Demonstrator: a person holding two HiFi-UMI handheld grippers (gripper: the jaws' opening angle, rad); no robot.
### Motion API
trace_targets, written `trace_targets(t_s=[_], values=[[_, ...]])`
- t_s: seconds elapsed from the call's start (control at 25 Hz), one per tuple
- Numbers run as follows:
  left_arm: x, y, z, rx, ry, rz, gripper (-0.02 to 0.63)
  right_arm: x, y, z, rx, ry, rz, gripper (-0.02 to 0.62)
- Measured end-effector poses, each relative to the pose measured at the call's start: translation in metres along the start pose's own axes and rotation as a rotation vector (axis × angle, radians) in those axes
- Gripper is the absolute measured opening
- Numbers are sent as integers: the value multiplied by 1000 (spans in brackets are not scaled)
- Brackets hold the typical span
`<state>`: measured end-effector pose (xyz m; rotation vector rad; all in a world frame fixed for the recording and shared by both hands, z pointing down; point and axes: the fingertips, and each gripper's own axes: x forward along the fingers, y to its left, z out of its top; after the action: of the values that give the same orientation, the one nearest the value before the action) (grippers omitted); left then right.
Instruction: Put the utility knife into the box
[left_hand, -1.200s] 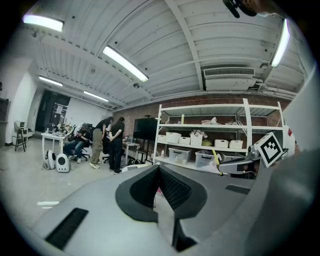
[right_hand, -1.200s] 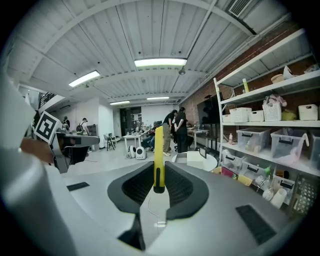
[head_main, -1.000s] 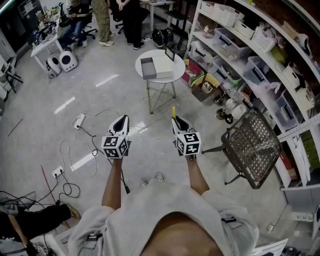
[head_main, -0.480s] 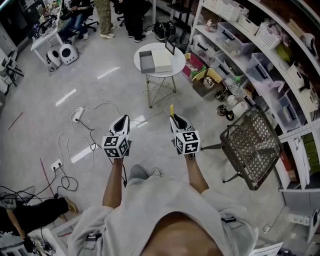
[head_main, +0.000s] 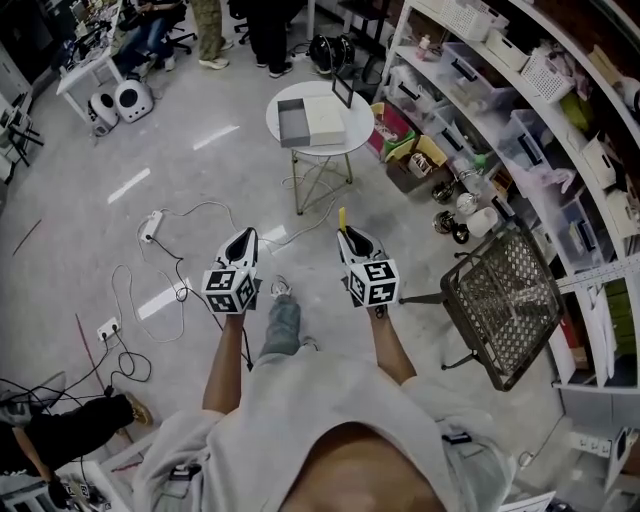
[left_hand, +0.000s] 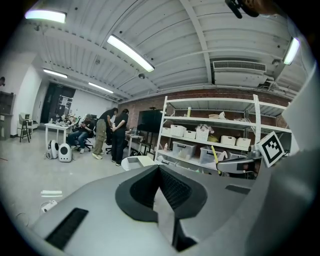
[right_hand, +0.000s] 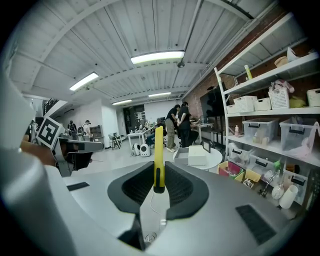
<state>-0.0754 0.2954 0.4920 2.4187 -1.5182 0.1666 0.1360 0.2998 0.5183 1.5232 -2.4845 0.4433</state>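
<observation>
A yellow utility knife (right_hand: 158, 150) stands upright between the jaws of my right gripper (right_hand: 158, 170), which is shut on it. In the head view the knife (head_main: 342, 218) sticks out past the right gripper (head_main: 352, 238). My left gripper (head_main: 241, 243) is held level beside it, shut and empty, its jaws (left_hand: 159, 169) meeting with nothing between them. Ahead, a round white table (head_main: 345, 138) carries the open grey box (head_main: 292, 121) and its white lid (head_main: 326, 116). The box (right_hand: 183, 154) also shows straight past the knife.
A dark wire-mesh chair (head_main: 503, 300) stands close on the right, before long shelves (head_main: 520, 130) full of bins. Cables and a power strip (head_main: 152, 226) lie on the floor to the left. Several people (head_main: 210, 25) stand at the far back.
The person has walked forward: the table and box sit nearer and lower in the head view, and a leg now shows between the arms. Both grippers keep their grip and spacing.
</observation>
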Motion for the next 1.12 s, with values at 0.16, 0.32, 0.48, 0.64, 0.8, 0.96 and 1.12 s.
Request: trace_targets(t_s=[0.16, 0.32, 0.48, 0.64, 0.8, 0.96, 1.12], values=[[34, 17, 9, -4, -6, -4, 18, 33, -13, 13, -16, 4, 0, 83], [74, 38, 25, -4, -16, -18, 18, 72, -29, 33, -31, 0, -6, 83], [115, 60, 39, -13, -16, -29, 18, 113, -45, 51, -34, 11, -17, 83], [151, 91, 55, -17, -18, -33, 18, 157, -56, 74, -46, 14, -22, 83], [185, 123, 69, -22, -21, -32, 18, 199, -63, 94, -60, 11, -25, 83], [221, 143, 83, -24, -31, -45, 18, 233, -76, 108, -65, 8, -39, 83], [243, 159, 90, -18, -32, -66, 18, 257, -83, 115, -62, 6, -60, 83]])
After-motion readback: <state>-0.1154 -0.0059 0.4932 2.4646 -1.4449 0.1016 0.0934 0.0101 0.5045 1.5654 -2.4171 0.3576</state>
